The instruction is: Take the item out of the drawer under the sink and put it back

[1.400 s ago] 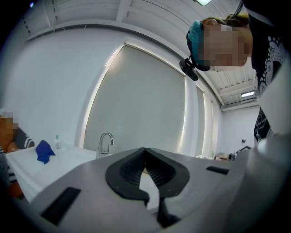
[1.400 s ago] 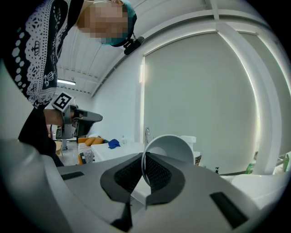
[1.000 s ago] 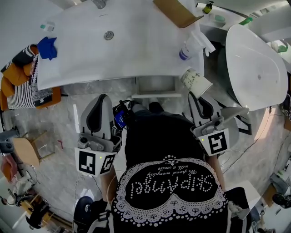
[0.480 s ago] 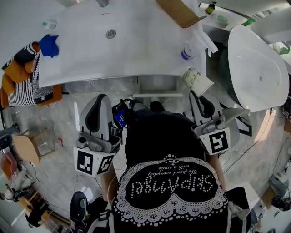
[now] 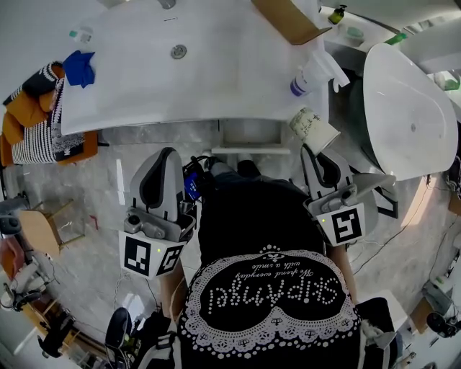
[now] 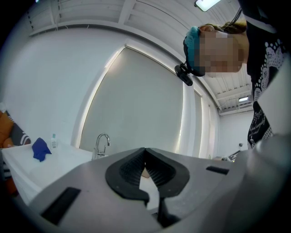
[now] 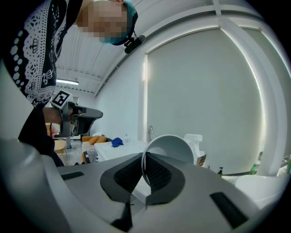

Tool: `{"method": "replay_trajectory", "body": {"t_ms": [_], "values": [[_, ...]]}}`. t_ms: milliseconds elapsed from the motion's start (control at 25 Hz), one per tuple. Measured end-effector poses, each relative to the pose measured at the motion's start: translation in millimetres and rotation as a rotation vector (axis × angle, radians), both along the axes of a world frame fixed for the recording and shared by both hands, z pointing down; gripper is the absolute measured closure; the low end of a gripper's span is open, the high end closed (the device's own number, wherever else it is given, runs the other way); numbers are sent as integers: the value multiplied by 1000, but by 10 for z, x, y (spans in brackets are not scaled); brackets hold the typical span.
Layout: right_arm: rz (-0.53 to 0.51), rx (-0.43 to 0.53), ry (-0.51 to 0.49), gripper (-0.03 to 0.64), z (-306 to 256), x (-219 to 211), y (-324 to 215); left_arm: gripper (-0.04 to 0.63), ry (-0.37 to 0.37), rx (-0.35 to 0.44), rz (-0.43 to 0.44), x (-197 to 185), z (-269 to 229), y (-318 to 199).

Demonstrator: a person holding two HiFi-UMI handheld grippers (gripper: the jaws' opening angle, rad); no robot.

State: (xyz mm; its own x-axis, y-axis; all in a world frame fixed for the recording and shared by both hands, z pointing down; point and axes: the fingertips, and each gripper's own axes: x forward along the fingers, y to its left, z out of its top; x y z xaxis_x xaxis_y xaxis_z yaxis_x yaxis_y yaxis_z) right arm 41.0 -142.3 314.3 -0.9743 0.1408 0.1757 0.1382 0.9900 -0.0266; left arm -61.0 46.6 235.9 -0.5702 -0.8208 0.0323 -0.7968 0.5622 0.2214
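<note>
Hardly anything has moved since a second ago: the right gripper (image 5: 308, 150) holds the paper cup (image 5: 314, 130) in nearly the same spot in front of the sink (image 5: 216, 79), and only the head view has drifted a little. The right gripper's jaws are pinched on the cup's thin rim, one pad inside the wall and one outside. The cup is tipped on its side, with its open mouth towards that gripper's camera. It hangs just off the sink's front right corner, above and to the right of the open drawer (image 5: 248, 150) under the sink, and is not inside the drawer. The left gripper (image 5: 166, 153) is in front of the sink's left half, well apart from the cup. Its jaws are pressed together at the tips with nothing between them. On the sink top, a blue cloth (image 5: 78, 68) lies at the left end and a spray bottle (image 5: 314, 72) stands at the right end. A cardboard box (image 5: 287, 18) sits at the back right corner. The tap (image 6: 102, 143) rises at the sink's back edge. Striped and orange cushions (image 5: 32, 130) lie just left of the sink, and a white bathtub (image 5: 410, 108) stands to its right. The person's black top (image 5: 263, 238) fills the space between the two grippers.
</note>
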Motion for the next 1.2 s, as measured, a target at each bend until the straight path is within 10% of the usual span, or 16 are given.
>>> {"method": "replay_trajectory", "body": {"t_ms": [280,560,1200], "values": [[-26,48,15,592,59,-12,19,591,-14,-27,18,61,29,-95],[-218,407,185,592,399,42,251,591,-10,-28,11,96,22,-69],[-357,537,197,592,567,-38,487,591,29,-17,-14,251,61,-20]]}}
